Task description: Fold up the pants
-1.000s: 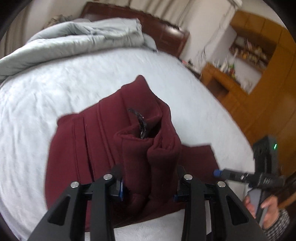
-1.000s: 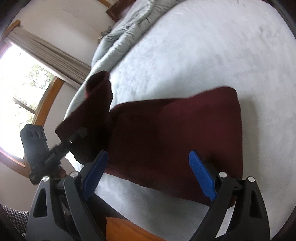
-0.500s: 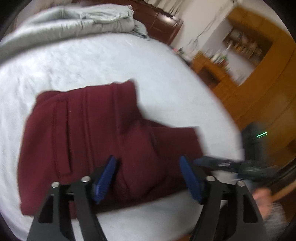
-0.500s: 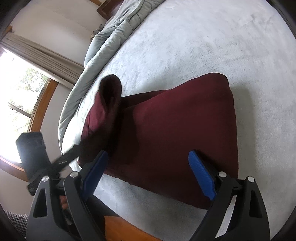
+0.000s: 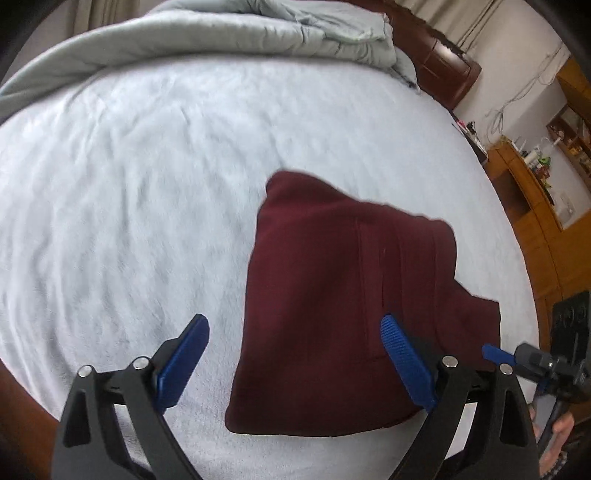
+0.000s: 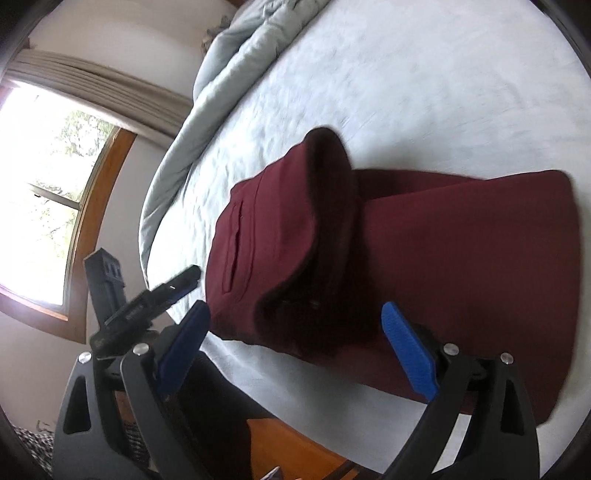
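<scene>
The dark red pants (image 5: pixel 332 295) lie folded into a compact stack on the pale bed sheet (image 5: pixel 129 166). In the right wrist view the pants (image 6: pixel 461 258) show an upper folded layer with a pocket slit (image 6: pixel 236 251) resting on the lower layer. My left gripper (image 5: pixel 295 354) is open and empty, hovering over the stack's near left edge. My right gripper (image 6: pixel 295 343) is open and empty at the near edge of the stack. The right gripper also shows in the left wrist view (image 5: pixel 498 352), and the left gripper in the right wrist view (image 6: pixel 184 282).
A grey quilt (image 5: pixel 221 33) is bunched along the far side of the bed, before a dark wooden headboard (image 5: pixel 443 62). Wooden cabinets (image 5: pixel 535 206) stand on the right. A window (image 6: pixel 48 184) is beyond the bed. The orange bed frame edge (image 6: pixel 295 443) lies below the sheet.
My left gripper let go of the raised pants fold, opened, and pulled back to the left. The fold dropped onto the lower layer. My right gripper stayed open.
</scene>
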The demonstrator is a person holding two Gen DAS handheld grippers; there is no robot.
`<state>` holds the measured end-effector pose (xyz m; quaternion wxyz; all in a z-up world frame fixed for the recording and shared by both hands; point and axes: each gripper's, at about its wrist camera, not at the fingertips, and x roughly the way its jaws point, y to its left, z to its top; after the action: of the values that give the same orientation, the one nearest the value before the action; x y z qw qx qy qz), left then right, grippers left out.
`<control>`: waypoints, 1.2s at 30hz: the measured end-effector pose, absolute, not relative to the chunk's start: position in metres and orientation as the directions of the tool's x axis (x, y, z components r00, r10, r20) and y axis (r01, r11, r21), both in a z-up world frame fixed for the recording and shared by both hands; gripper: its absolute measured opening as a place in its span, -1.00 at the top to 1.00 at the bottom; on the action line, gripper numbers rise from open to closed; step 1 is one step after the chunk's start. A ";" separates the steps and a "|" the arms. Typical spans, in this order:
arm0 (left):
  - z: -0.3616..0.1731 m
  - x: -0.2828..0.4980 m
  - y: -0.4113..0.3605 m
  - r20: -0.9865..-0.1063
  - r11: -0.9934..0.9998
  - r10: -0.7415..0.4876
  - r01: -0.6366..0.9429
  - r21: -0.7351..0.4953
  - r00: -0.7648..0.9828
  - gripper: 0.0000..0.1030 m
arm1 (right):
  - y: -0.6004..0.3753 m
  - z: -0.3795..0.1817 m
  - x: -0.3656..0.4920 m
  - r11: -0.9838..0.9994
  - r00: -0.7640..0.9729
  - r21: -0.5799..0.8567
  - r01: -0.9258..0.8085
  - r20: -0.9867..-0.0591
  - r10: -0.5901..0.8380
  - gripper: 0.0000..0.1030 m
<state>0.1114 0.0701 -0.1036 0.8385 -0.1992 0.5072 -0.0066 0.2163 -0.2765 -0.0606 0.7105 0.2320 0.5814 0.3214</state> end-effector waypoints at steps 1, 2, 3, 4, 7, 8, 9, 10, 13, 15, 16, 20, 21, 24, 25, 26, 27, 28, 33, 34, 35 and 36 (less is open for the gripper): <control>-0.107 0.112 0.069 -0.856 0.924 -0.211 -0.189 -0.332 0.472 -0.82 | -0.272 -0.063 0.218 0.688 0.106 0.703 -0.180 -0.682 0.724 -0.82; -0.112 0.111 0.067 -0.861 0.927 -0.216 -0.179 -0.329 0.461 -0.82 | -0.266 -0.066 0.220 0.700 0.090 0.693 -0.173 -0.697 0.711 -0.82; -0.118 0.111 0.065 -0.864 0.928 -0.234 -0.163 -0.336 0.447 -0.82 | -0.262 -0.069 0.220 0.708 0.078 0.686 -0.170 -0.706 0.703 -0.82; -0.122 0.112 0.062 -0.868 0.929 -0.242 -0.155 -0.337 0.433 -0.81 | -0.259 -0.072 0.220 0.710 0.068 0.684 -0.167 -0.711 0.700 -0.82; -0.132 0.112 0.059 -0.871 0.926 -0.265 -0.144 -0.350 0.413 -0.81 | -0.248 -0.082 0.219 0.724 0.029 0.670 -0.165 -0.730 0.683 -0.82; -0.133 0.112 0.061 -0.869 0.922 -0.274 -0.144 -0.359 0.412 -0.81 | -0.243 -0.086 0.218 0.736 0.027 0.653 -0.176 -0.744 0.667 -0.82; -0.134 0.112 0.062 -0.866 0.917 -0.287 -0.143 -0.372 0.408 -0.81 | -0.241 -0.087 0.216 0.741 0.029 0.644 -0.192 -0.751 0.660 -0.78; -0.135 0.111 0.063 -0.866 0.915 -0.293 -0.142 -0.377 0.405 -0.81 | -0.238 -0.087 0.215 0.741 0.034 0.638 -0.209 -0.752 0.658 -0.52; -0.134 0.112 0.066 -0.870 0.919 -0.293 -0.133 -0.371 0.397 -0.81 | -0.228 -0.091 0.216 0.689 0.006 0.696 -0.202 -0.703 0.711 0.03; -0.131 0.110 0.070 -0.876 0.926 -0.279 -0.133 -0.354 0.394 -0.82 | -0.223 -0.089 0.218 0.690 0.014 0.689 -0.220 -0.705 0.709 0.17; -0.129 0.109 0.072 -0.876 0.925 -0.278 -0.136 -0.355 0.395 -0.82 | -0.224 -0.085 0.218 0.685 0.025 0.692 -0.227 -0.699 0.715 0.27; -0.127 0.106 0.084 -0.864 0.906 -0.297 -0.165 -0.389 0.406 -0.82 | -0.235 -0.064 0.216 0.652 0.072 0.715 -0.252 -0.658 0.750 0.46; -0.125 0.104 0.086 -0.860 0.901 -0.304 -0.170 -0.399 0.409 -0.82 | -0.237 -0.058 0.215 0.650 0.083 0.713 -0.263 -0.654 0.752 0.47; -0.119 0.101 0.085 -0.849 0.894 -0.320 -0.163 -0.418 0.421 -0.82 | -0.248 -0.037 0.211 0.647 0.114 0.700 -0.303 -0.647 0.754 0.48; -0.118 0.100 0.086 -0.846 0.892 -0.323 -0.162 -0.421 0.424 -0.82 | -0.253 -0.029 0.210 0.648 0.127 0.695 -0.313 -0.645 0.753 0.49; -0.115 0.099 0.085 -0.844 0.891 -0.325 -0.160 -0.424 0.426 -0.83 | -0.258 -0.024 0.210 0.650 0.139 0.689 -0.320 -0.645 0.752 0.49; -0.113 0.099 0.083 -0.842 0.891 -0.329 -0.155 -0.427 0.429 -0.83 | -0.262 -0.018 0.208 0.654 0.149 0.682 -0.327 -0.646 0.748 0.49; -0.112 0.099 0.081 -0.838 0.890 -0.334 -0.148 -0.431 0.431 -0.83 | -0.269 -0.013 0.207 0.660 0.161 0.673 -0.335 -0.649 0.743 0.49; -0.106 0.105 0.056 -0.838 0.899 -0.349 -0.101 -0.425 0.419 -0.83 | -0.313 0.007 0.199 0.697 0.228 0.636 -0.333 -0.662 0.714 0.49; -0.106 0.104 0.052 -0.838 0.901 -0.354 -0.089 -0.424 0.415 -0.83 | -0.324 0.009 0.196 0.706 0.240 0.628 -0.328 -0.667 0.705 0.49; -0.106 0.105 0.046 -0.839 0.903 -0.358 -0.075 -0.422 0.411 -0.83 | -0.336 0.011 0.194 0.716 0.253 0.622 -0.318 -0.672 0.696 0.49; -0.107 0.107 0.039 -0.841 0.907 -0.358 -0.064 -0.417 0.405 -0.83 | -0.348 0.011 0.191 0.726 0.269 0.617 -0.303 -0.675 0.687 0.49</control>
<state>0.1072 0.0386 -0.1066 0.8148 -0.1964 0.5379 -0.0903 0.1909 -0.3484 0.0113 0.7743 0.1868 0.5132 0.3196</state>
